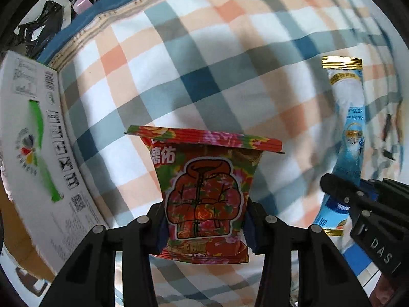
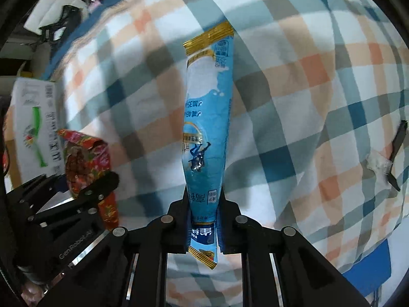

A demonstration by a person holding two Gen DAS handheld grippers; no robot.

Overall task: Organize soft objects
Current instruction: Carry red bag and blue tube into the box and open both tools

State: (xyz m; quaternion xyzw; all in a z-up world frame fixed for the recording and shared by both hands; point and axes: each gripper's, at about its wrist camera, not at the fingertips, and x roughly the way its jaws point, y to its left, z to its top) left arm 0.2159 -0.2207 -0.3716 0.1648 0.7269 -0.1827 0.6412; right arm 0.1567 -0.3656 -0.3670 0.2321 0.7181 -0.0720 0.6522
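Note:
My left gripper [image 1: 204, 220] is shut on a red floral packet [image 1: 204, 192] and holds it upright above the checked blanket [image 1: 204, 64]. My right gripper [image 2: 203, 220] is shut on a long light-blue sachet with gold ends [image 2: 207, 128], also lifted over the blanket. The blue sachet [image 1: 347, 128] and the right gripper [image 1: 363, 204] show at the right of the left wrist view. The red packet [image 2: 87, 158] and the left gripper [image 2: 76, 199] show at the left of the right wrist view.
A white cardboard box with a green stripe [image 1: 33, 153] stands at the left edge of the blanket; it also shows in the right wrist view [image 2: 35, 122]. A black clip-like object [image 2: 396, 153] lies on the blanket at the right. Dark clutter [image 1: 43, 25] lies beyond the bed's far edge.

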